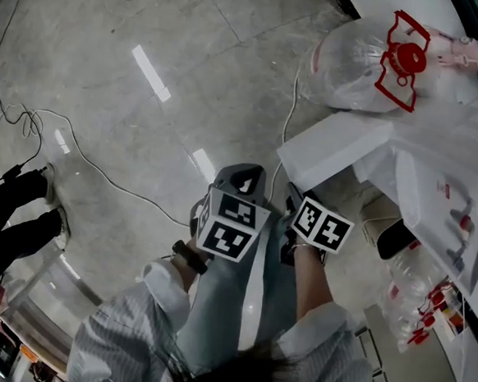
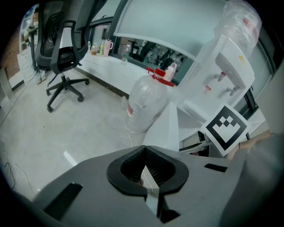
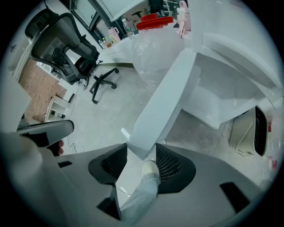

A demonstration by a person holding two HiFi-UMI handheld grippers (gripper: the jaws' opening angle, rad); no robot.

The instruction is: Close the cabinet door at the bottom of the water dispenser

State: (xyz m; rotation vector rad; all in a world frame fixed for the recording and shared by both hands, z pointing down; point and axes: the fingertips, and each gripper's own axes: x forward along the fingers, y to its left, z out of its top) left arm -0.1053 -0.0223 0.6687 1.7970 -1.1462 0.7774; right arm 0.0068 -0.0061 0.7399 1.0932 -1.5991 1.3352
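The right gripper (image 3: pixel 141 153), fingers wide at the cabinet door (image 3: pixel 164 102) corner, may slip off when pushing; the left gripper (image 2: pixel 144 150) fingers are pressed together, empty.

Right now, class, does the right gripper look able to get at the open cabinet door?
Probably yes. The right gripper has its jaws apart, and the free corner of the cabinet door sits right at their mouth with nothing in between. Whether they touch cannot be told.

Left arm (image 1: pixel 154 301) and right arm (image 1: pixel 319 304), both in pale striped sleeves, reach down side by side, the grey two-jaw left gripper (image 2: pixel 145 151) pinched tip to tip, the matching grey right gripper (image 3: pixel 142 156) with jaws spread apart.
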